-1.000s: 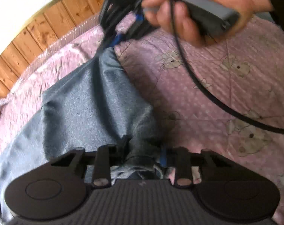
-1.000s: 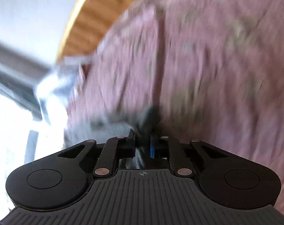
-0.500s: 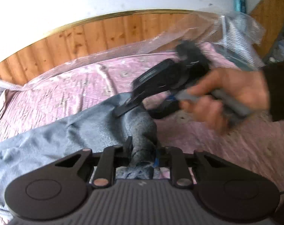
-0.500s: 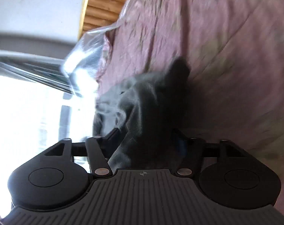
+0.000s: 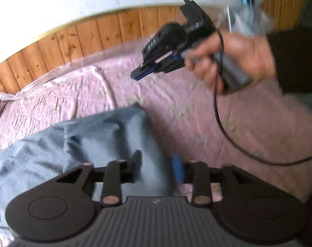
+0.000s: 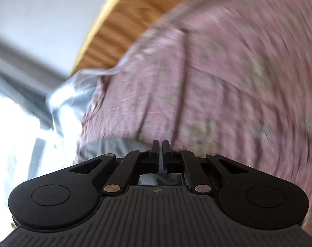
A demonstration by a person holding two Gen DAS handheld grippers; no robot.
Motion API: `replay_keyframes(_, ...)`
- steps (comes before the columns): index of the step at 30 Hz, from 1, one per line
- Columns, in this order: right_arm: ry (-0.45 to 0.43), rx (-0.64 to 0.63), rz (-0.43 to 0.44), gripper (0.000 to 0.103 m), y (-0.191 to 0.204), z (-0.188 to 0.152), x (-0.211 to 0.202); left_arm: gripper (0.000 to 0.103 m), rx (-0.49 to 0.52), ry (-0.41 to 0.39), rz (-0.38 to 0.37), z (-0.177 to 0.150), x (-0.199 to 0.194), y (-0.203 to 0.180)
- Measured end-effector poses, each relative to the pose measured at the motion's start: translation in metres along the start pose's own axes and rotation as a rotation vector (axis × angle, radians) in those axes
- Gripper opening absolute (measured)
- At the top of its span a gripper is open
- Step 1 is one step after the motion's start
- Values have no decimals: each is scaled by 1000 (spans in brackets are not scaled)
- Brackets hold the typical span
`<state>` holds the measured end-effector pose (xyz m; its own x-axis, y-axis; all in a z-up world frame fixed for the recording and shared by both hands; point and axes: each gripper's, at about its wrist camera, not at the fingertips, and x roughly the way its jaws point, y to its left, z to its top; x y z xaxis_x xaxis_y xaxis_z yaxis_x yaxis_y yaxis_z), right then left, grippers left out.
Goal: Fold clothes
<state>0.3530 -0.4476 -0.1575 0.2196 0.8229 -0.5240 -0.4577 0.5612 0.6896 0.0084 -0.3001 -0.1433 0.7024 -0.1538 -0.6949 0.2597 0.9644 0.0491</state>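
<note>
I've let go: my left gripper point(image 5: 157, 165) gapes over the grey garment point(image 5: 98, 142), my right gripper point(image 6: 161, 147), closed and empty, lifts toward one o'clock – fold laid

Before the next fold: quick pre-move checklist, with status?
1. Left gripper open, nothing pinched: ok.
2. Right gripper shut and empty, up off the grey garment: ok.
3. Garment lying on the pink bedspread: ok.
4. Garment smooth: not ok, creased at left.
5. Black cable clear of garment: ok, trailing over bedspread.
6. Right wrist view sharp: not ok, blurred.
</note>
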Motion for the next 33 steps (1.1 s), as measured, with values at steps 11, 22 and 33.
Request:
replay_keyframes(11,335,-686,-73,15,136,-44,134,54,-432,169,159,-42,59,126)
replay_keyframes(22,221,-532,-236,1,114,5,120,29,-441,102,95,-46,53,125)
replay_keyframes(33,194,-488,-324,19,62,-45,81,55,-327,183,124,-30,102,133)
